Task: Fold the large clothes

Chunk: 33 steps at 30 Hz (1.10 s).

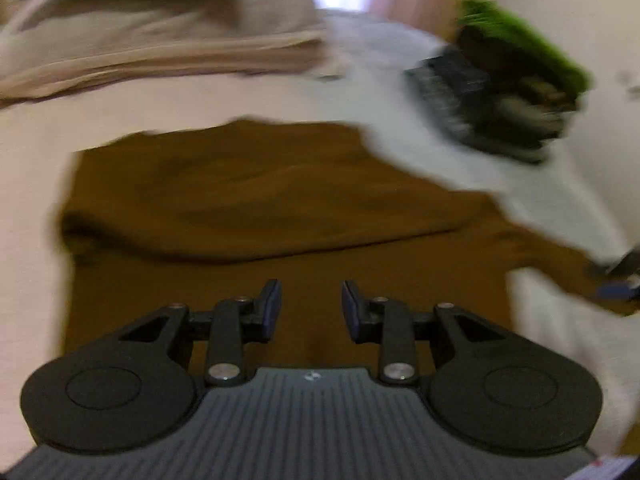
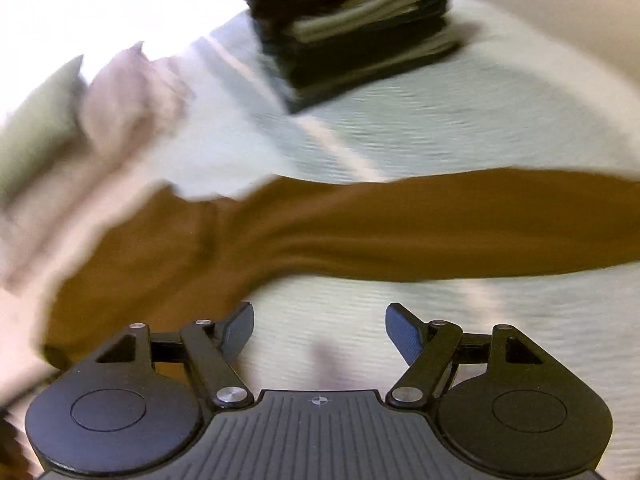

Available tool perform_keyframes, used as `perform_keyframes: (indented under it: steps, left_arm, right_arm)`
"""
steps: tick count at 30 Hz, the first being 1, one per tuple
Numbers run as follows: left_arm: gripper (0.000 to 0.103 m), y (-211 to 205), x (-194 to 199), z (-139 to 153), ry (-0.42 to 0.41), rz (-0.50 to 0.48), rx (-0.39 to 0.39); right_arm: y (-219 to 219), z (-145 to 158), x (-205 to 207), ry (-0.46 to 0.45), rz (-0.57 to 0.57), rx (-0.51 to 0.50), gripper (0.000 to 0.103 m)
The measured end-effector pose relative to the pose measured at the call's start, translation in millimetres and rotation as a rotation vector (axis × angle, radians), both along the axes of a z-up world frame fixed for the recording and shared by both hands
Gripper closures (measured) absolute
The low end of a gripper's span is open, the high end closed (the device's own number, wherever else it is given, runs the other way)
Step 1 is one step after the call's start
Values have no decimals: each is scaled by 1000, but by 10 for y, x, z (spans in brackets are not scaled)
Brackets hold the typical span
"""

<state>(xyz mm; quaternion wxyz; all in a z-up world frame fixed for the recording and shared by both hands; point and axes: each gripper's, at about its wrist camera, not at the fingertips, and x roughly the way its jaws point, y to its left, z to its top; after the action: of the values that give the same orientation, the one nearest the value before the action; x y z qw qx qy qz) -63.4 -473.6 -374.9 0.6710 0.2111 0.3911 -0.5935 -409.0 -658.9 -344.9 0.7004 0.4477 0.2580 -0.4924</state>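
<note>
Left gripper [image 1: 311,307]: seen nearest in the left wrist view, jaws parted by a moderate gap, nothing held between the blue pads [image 1: 273,308]; it is poised above brown cloth.

Right gripper [image 2: 320,330]: jaws spread wide, nothing gripped; pale ribbed bedding [image 2: 460,132] is seen between the fingers, with brown cloth just beside the left finger.

Brown garment [image 1: 256,192]: the large item to be folded, laid flat on the bedding. In the left wrist view a folded-over layer is shown across its middle, with a rounded fold edge facing the camera. In the right wrist view a long brown band, probably a sleeve [image 2: 460,224], though the blur leaves this unsure, is stretched out to the right.

Pink sheet [image 1: 36,184]: spread to the left of the garment.

Beige blanket [image 1: 160,40]: bunched beyond the garment, far left.

Stack of folded clothes [image 2: 360,32]: dark and light layers, green piece on top, set on the bedding well apart from the garment.
</note>
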Motion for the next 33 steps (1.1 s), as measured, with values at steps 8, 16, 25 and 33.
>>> perform_keyframes:
  steps: [8, 16, 25, 33]
  left_arm:
    - [73, 168, 918, -116, -261, 132, 78]
    - [61, 91, 1142, -300, -276, 144, 84]
    - [100, -73, 1429, -383, -188, 225, 38]
    - [98, 6, 1358, -465, -366, 10, 59]
  right_arm:
    - [-482, -652, 646, -474, -88, 148, 58]
    - [-780, -953, 979, -419, -183, 124, 97]
    - [-475, -216, 1025, -359, -54, -214, 102]
    - [-369, -666, 840, -169, -126, -49, 102]
